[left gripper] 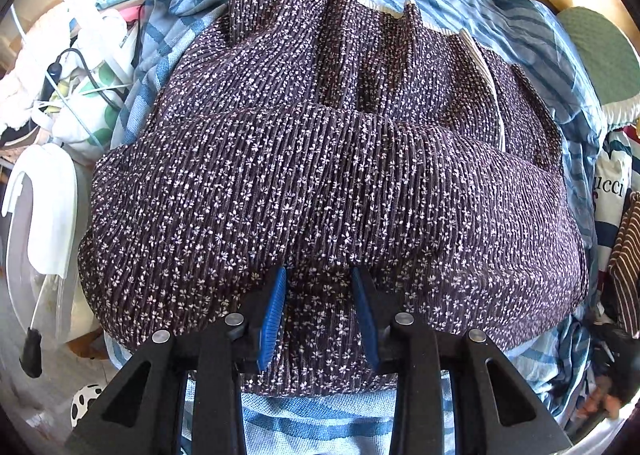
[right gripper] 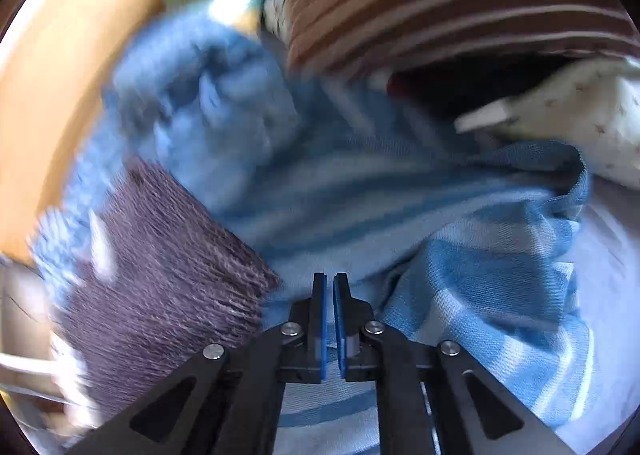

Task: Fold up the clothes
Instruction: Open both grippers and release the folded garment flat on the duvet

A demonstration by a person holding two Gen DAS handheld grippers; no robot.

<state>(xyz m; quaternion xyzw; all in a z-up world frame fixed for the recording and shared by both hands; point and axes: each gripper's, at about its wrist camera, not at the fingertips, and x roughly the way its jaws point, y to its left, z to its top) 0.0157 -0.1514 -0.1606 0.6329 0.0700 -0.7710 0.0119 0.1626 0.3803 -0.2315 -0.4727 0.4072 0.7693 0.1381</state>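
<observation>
A dark purple corduroy garment with small white flowers (left gripper: pixel 332 175) lies folded over itself on a blue striped cloth (left gripper: pixel 520 27). My left gripper (left gripper: pixel 320 295) is open, its blue pads on either side of the garment's near fold, pressing on the fabric. In the blurred right wrist view, the purple garment (right gripper: pixel 160 271) is at lower left and the blue striped cloth (right gripper: pixel 400 195) fills the middle. My right gripper (right gripper: pixel 330 283) is shut with nothing between its pads, just above the blue cloth.
A white plastic piece (left gripper: pixel 44 207) and cables (left gripper: pixel 80 67) lie at the left. A green cushion (left gripper: pixel 600 55) and printed clothes (left gripper: pixel 612 187) are at the right. A brown striped garment (right gripper: pixel 440 3) and a cream cloth (right gripper: pixel 580 111) lie beyond the right gripper. A wooden surface (right gripper: pixel 48 95) is at left.
</observation>
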